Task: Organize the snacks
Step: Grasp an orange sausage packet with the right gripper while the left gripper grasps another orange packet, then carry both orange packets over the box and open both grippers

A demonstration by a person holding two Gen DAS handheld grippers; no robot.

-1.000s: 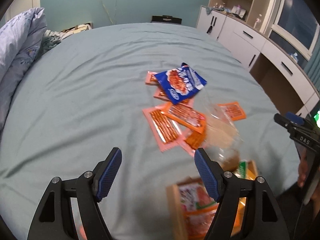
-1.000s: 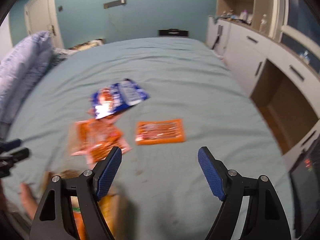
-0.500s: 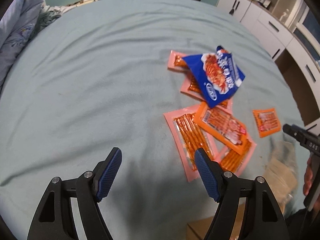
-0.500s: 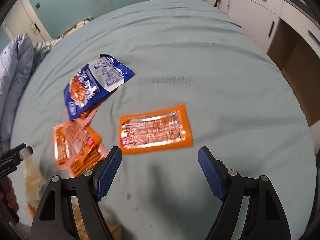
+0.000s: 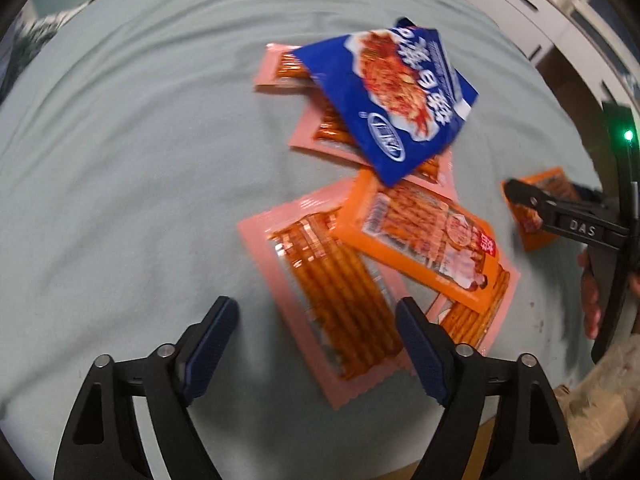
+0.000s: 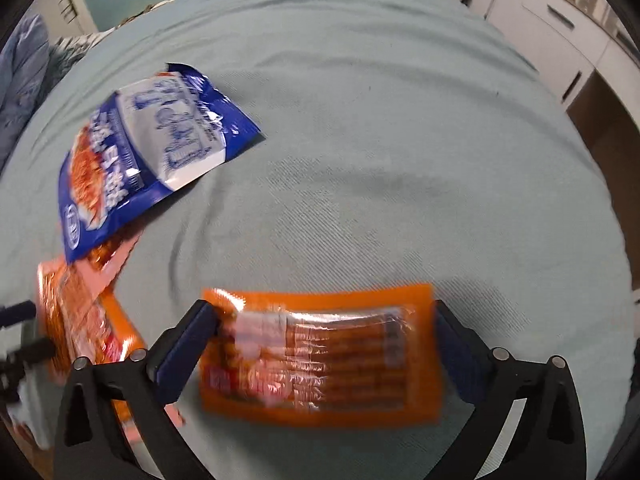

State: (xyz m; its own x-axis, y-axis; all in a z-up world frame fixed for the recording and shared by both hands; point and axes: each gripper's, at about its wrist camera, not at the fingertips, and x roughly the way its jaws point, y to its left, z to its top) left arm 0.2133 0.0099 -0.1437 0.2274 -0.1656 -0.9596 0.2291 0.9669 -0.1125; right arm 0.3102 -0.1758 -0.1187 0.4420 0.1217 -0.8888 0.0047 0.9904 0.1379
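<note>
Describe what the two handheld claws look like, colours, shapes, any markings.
Both match: the left claw and the right claw have black plastic frames with triangular cut-outs and silver rivets, and ribbed dark blue pads. Seen from the left camera, the right claw's frame carries white "DAS" lettering, with a green indicator light nearby.

left gripper (image 5: 318,322): showing black triangular arms, silver screws, navy ribbed pads
right gripper (image 6: 325,326): bearing white "DAS" lettering, green light glowing
sleeve (image 5: 592,394): wearing pale patterned fabric

blue bag (image 5: 394,92) atop pink packs (image 5: 340,292) | orange pack (image 6: 320,354) flat, apparently apart
</note>
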